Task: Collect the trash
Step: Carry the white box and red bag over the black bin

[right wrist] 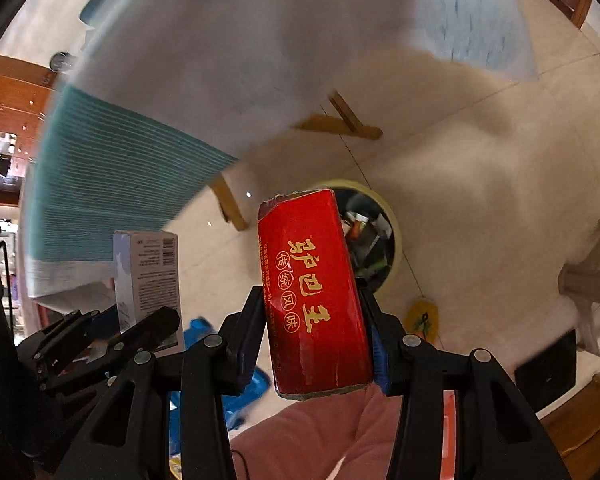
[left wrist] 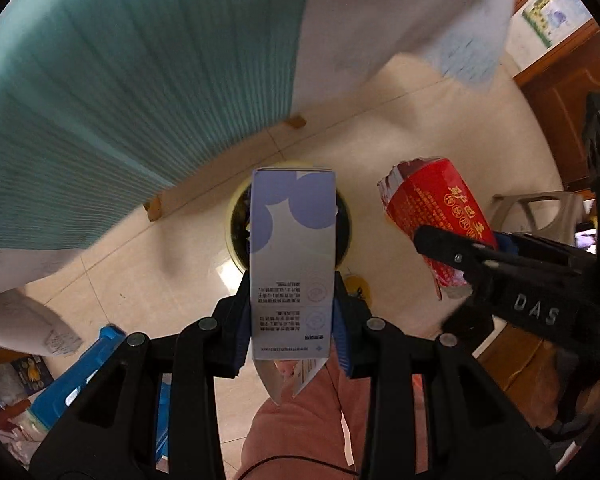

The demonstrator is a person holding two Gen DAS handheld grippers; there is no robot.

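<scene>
A: So, what's each gripper got?

B: Left gripper [left wrist: 292, 312] is clenched on a pale purple-and-white box [left wrist: 292, 248], pads pressed on both long sides, box sticking out fwd. Right gripper [right wrist: 316, 332] grips a red box [right wrist: 312, 300] w/ gold lettering, same way, torn at the far end.

A: Where's the bin?

B: Yellow-rimmed trash bin [right wrist: 392, 216] stands on the tiled floor [left wrist: 380, 128], straight past both boxes. In the left view the purple box covers most of its mouth; in the right view the red box hides its left part. Scraps already lie inside.

A: Anything close by?

B: Table w/ a teal-and-white cloth [left wrist: 120, 80] hangs over the top left of both views, blurred. Its wooden legs [right wrist: 228, 204] stand near the bin's left side. A yellow slipper [right wrist: 422, 318] lies on the floor just beside the bin. Blue plastic thing [left wrist: 80, 376] low left, beige stool [left wrist: 540, 208] at right, apart from the bin. Person's pink-clad leg [left wrist: 300, 420] sits below the grippers.
</scene>
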